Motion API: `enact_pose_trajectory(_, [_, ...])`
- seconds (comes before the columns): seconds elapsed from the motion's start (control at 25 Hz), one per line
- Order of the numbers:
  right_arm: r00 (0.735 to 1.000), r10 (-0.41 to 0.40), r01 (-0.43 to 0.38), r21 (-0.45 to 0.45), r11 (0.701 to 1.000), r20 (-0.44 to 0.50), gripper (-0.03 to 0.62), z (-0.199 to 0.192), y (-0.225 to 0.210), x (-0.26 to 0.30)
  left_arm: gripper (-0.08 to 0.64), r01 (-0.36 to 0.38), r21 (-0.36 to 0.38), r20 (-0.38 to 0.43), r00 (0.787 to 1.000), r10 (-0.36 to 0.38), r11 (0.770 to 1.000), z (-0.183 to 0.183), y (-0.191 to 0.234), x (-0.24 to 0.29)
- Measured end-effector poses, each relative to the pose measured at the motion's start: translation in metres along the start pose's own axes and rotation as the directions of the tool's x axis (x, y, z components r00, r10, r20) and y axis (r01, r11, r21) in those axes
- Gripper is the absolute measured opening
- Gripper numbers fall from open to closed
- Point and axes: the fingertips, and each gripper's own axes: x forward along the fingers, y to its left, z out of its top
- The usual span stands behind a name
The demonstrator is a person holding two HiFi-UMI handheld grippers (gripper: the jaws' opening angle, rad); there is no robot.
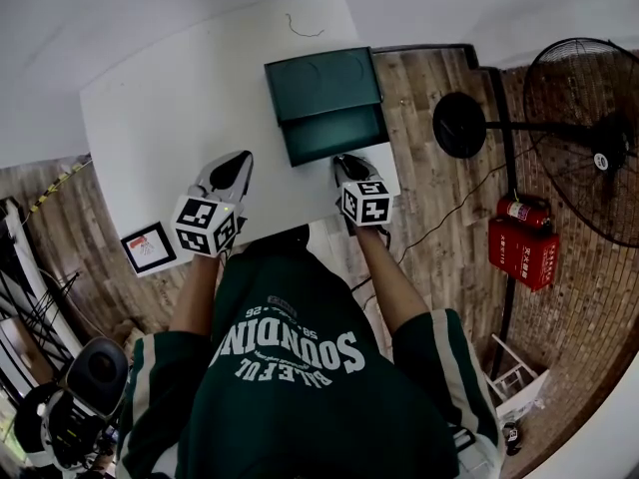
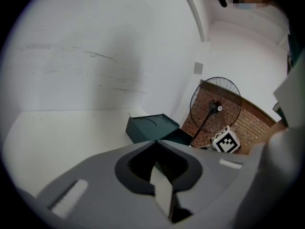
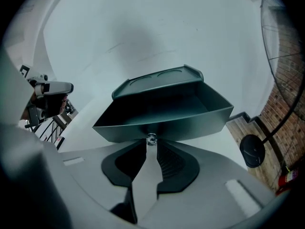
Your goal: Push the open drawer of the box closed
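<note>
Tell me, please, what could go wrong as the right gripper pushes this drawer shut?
1. Nothing braces the box on the table: the left gripper is clear of it, so a push may slide the whole box instead of closing the drawer.
2. The right gripper pinches only the small knob; its tips might slip off it.

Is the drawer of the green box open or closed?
Open. The drawer sticks out of the box toward the person, and its inside shows.
</note>
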Motion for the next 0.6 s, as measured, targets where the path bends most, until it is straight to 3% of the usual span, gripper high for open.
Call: enact_pose_trajectory(0.6, [1.0, 0.013, -0.013, 0.003, 1.0, 0.007, 0.072, 0.047, -0.003, 0.044, 0.052, -0.034, -0.028, -0.002, 0.999, 0.034, 0.999, 0.001, 0.024, -0.001])
